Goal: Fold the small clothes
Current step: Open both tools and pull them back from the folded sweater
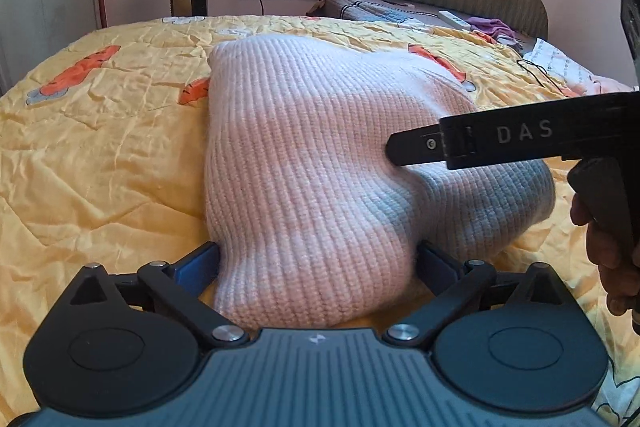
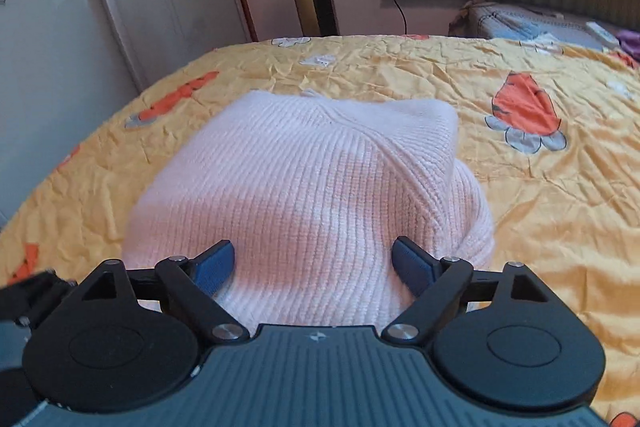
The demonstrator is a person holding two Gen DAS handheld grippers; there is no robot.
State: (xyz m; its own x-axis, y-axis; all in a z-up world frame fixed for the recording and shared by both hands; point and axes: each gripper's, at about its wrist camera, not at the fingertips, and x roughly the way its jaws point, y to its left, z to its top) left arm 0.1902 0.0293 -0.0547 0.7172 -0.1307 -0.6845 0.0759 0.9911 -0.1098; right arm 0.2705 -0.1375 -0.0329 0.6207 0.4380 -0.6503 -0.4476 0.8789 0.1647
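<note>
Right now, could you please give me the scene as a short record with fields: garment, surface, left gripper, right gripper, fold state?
garment: pink knit sweater, bunched in a thick bundle
surface: yellow bedspread with orange carrot prints
left gripper: jaws wide, sweater's near end between the pads, no clamp visible
right gripper: jaws apart above the sweater; its finger lies over the knit
fold state: folded over, puffy, not flattened

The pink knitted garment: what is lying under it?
Under the pink knitted garment only the yellow bedcover shows, around its edges. Anything directly beneath is covered.
</note>
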